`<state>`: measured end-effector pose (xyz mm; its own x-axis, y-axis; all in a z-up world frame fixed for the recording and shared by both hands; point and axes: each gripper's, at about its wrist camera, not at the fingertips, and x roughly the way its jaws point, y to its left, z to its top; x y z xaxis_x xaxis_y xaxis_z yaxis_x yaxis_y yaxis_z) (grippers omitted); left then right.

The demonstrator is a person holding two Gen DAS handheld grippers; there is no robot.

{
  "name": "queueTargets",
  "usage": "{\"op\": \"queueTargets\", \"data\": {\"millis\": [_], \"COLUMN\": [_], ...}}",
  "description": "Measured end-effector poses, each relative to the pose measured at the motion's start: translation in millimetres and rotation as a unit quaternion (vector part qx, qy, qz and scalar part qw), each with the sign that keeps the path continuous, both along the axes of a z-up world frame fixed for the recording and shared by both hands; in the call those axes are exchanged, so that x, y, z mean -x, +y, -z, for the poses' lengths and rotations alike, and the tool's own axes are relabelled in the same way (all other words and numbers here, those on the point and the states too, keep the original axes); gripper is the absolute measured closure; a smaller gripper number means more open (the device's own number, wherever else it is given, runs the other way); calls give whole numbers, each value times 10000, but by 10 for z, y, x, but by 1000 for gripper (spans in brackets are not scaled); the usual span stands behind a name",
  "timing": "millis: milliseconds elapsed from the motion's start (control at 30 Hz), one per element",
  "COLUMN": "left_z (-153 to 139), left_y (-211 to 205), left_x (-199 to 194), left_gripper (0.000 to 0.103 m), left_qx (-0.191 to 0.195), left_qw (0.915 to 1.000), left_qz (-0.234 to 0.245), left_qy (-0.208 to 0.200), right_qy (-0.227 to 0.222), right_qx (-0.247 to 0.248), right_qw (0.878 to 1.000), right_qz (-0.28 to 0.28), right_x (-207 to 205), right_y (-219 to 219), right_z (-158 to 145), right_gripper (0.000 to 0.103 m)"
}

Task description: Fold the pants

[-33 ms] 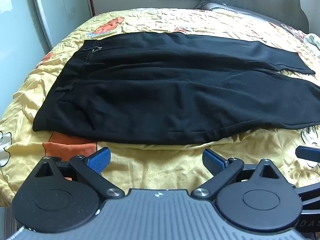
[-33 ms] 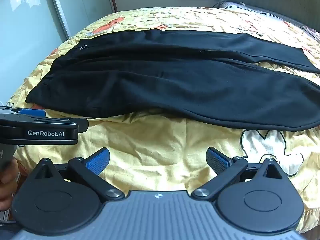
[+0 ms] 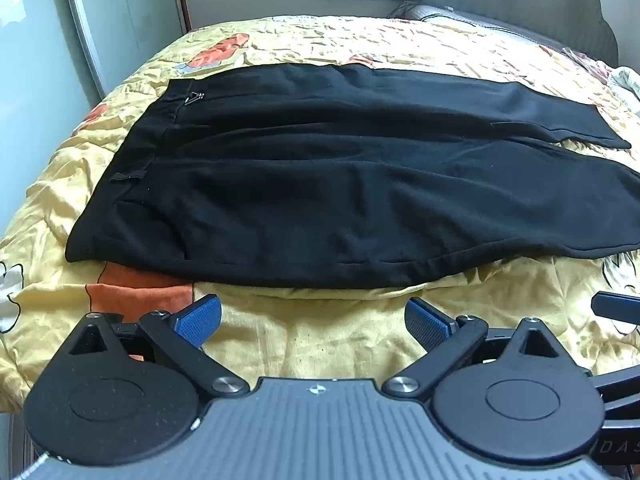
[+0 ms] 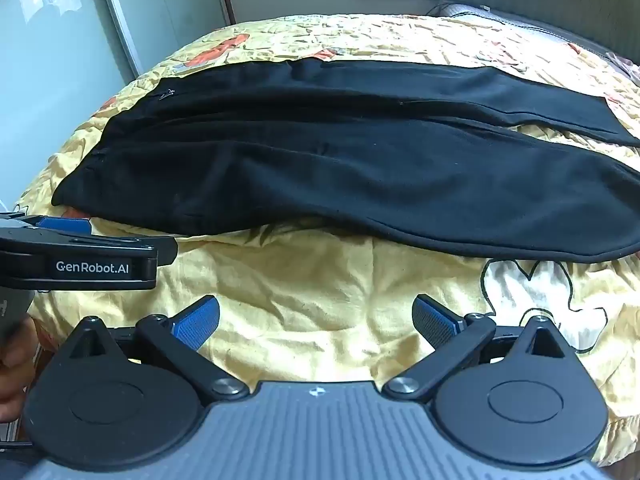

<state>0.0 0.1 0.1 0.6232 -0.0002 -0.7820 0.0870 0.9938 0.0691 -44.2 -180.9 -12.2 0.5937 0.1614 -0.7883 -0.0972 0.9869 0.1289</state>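
On the yellow bedspread point(image 3: 320, 336) black pants point(image 3: 340, 184) lie flat, unfolded; nothing has shifted. Your left gripper point(image 3: 312, 316) and right gripper point(image 4: 316, 316) hover wide, empty; folding not started.

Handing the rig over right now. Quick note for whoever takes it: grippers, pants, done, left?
Left gripper: open, empty, hovering over the yellow bedspread just short of the pants' near edge.
Right gripper: open, empty, also short of the near edge, further toward the legs.
Black pants: spread flat across the bed, waistband at the left, legs running right, lying side by side.
Done: laid out only; no fold visible.
Left: every fold.
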Motion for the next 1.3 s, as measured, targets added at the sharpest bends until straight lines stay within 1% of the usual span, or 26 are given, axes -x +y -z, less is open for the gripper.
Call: {"op": "queueTargets", "data": {"millis": [200, 633, 833, 1133, 1300], "left_z": [28, 72, 80, 58, 55], "left_y": [67, 67, 63, 22, 32], "left_x": [-30, -40, -36, 15, 14], "left_gripper": [3, 3, 3, 4, 4], "left_qx": [84, 66, 71, 145, 129], "left_qw": [9999, 9997, 9998, 9999, 9999], "left_qz": [-73, -121, -122, 38, 13], "left_qy": [90, 180, 170, 33, 38], "right_qy": [13, 31, 27, 81, 95], "right_qx": [-28, -50, -43, 20, 39], "right_qw": [10000, 10000, 10000, 9999, 9999], "right_qz": [7, -2, 29, 88, 139], "right_x": [5, -14, -17, -53, -67], "right_y": [9, 3, 2, 4, -10], "right_z": [11, 33, 46, 84, 107], "right_gripper": [0, 0, 0, 0, 0]}}
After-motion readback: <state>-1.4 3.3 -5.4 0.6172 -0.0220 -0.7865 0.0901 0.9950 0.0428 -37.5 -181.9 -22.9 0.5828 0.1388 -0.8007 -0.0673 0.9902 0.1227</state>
